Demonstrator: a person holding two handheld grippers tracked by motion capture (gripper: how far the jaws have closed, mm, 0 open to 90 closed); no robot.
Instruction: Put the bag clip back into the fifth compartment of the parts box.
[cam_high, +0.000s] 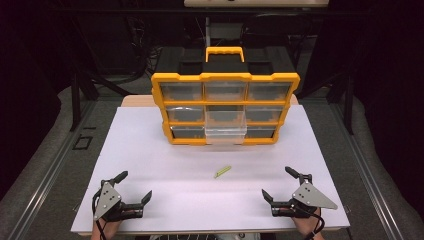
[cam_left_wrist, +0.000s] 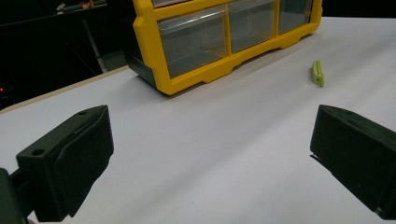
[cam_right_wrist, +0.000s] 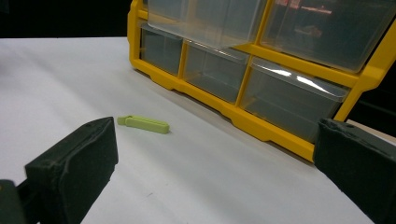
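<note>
Flat white table (cam_high: 165, 165), smooth and matte, with a bare wood edge peeking out at the far side. At 12 o'clock on it, a yellow drawer box (cam_high: 225, 107) of hard shiny plastic: yellow frame, black back, yellow carry handle (cam_high: 224, 52) on top. Three rows of three see-through drawers, boxy and glossy. Bottom middle drawer (cam_high: 225, 134) pulled out toward the near side; the others pushed in. No writing or labels to read anywhere.

Near the middle of the table, a small light green clip (cam_high: 222, 171), thin and long like a little stick, smooth plastic, lying flat and slanted. Well apart from the drawer box and from both tools. Seen in the left tool view at 1 o'clock (cam_left_wrist: 318, 73) and in the right tool view at 10 o'clock (cam_right_wrist: 143, 123).

Left tool (cam_high: 135, 186) at 7 o'clock, low over the table. Black blocky jaws with soft-looking padded faces, spread wide, gripping nothing. Grey three-cornered metal plate (cam_high: 106, 197) on top.

Right tool (cam_high: 280, 182) at 5 o'clock, same shape, same grey plate (cam_high: 312, 196). Jaws spread wide too, nothing between them.

Around the table, dark floor and black frame bars.
</note>
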